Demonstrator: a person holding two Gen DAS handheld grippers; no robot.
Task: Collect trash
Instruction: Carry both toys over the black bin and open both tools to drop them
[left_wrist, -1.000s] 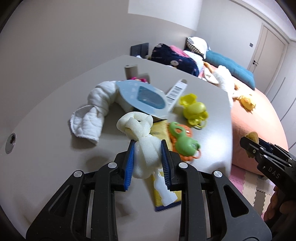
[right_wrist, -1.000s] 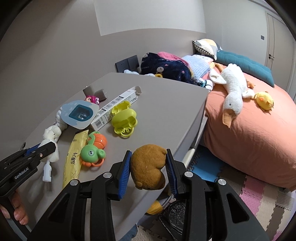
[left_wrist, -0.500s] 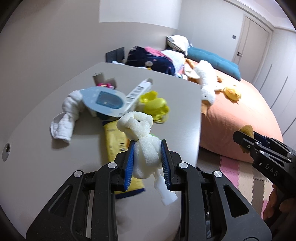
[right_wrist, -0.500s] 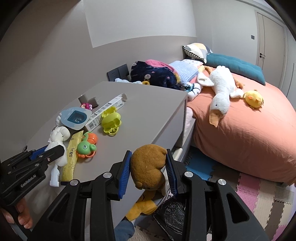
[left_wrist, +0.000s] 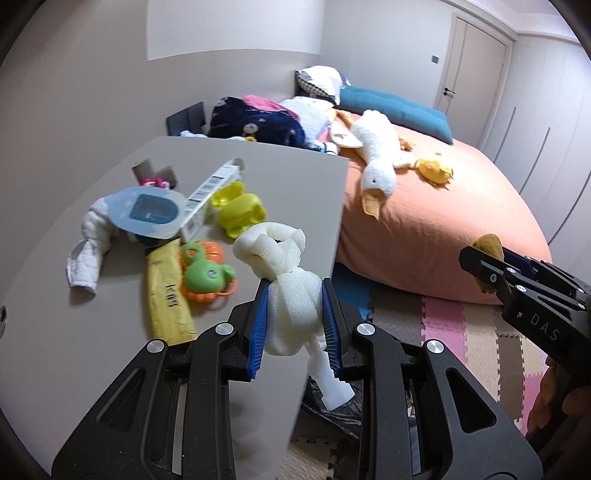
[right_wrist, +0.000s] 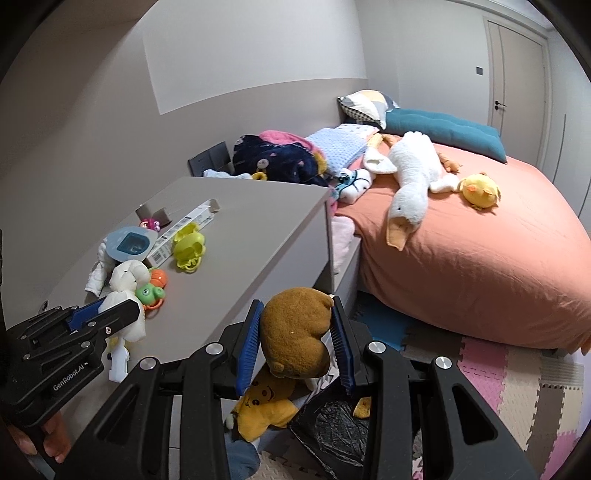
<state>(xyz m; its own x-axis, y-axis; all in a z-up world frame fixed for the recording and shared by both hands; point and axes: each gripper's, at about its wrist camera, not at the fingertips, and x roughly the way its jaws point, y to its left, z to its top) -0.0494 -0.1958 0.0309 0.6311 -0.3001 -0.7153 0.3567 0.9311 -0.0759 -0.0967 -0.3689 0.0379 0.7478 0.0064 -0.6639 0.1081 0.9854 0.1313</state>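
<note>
My left gripper (left_wrist: 295, 328) is shut on a knotted white foam wrap (left_wrist: 284, 273) with a small white plastic piece hanging below it, held above the right edge of the grey table (left_wrist: 303, 192). It also shows in the right wrist view (right_wrist: 125, 291). My right gripper (right_wrist: 295, 339) is shut on a brown plush bear (right_wrist: 295, 332), held off the table's edge above a black trash bag (right_wrist: 332, 428) on the floor. The right gripper shows in the left wrist view (left_wrist: 491, 269).
On the table lie a white cloth (left_wrist: 92, 236), a blue-lidded tub (left_wrist: 147, 214), a long white box (left_wrist: 207, 195), a yellow packet (left_wrist: 166, 295), green-orange (left_wrist: 207, 273) and yellow (left_wrist: 240, 210) toys. A yellow plush (right_wrist: 266, 406) lies beside the bag. An orange bed (right_wrist: 480, 258) with a goose plush stands right.
Both grippers have drawn back and to the right from the table with their loads. The black bag and foam floor mats have come into view beneath them.
</note>
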